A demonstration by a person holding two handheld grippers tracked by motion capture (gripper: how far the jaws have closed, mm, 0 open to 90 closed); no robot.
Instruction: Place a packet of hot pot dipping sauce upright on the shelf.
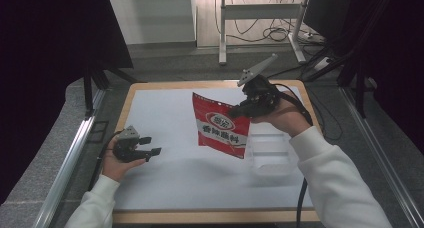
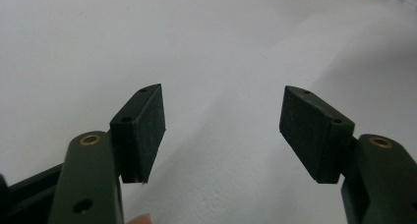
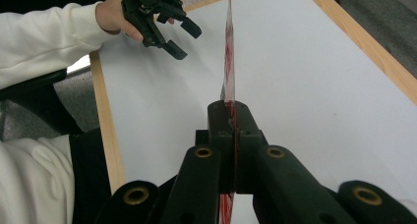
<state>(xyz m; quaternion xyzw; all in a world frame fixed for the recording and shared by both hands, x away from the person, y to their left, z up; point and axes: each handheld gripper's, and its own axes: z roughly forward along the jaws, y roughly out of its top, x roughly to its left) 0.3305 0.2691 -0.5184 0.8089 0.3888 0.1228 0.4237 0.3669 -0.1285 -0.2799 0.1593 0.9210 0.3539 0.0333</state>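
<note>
A red seasoning packet [image 1: 221, 125] with a white label hangs in the air over the middle of the white table [image 1: 170, 138]. My right gripper [image 1: 235, 109] is shut on its upper right edge. In the right gripper view the packet [image 3: 229, 52] shows edge-on, pinched between the closed jaws of the right gripper [image 3: 231, 108]. My left gripper [image 1: 150, 146] hovers low over the table's left side, open and empty. Its two pads [image 2: 147, 130] stand far apart over bare white surface, the left gripper [image 2: 223, 128] holding nothing. The left gripper [image 3: 179, 37] also appears far off in the right gripper view.
A clear plastic container [image 1: 270, 155] sits on the table to the right of the packet, below my right hand. The table has a wooden rim [image 1: 210, 216]. Metal rails [image 1: 70, 158] run along both sides; a desk frame and cables [image 1: 270, 33] lie beyond.
</note>
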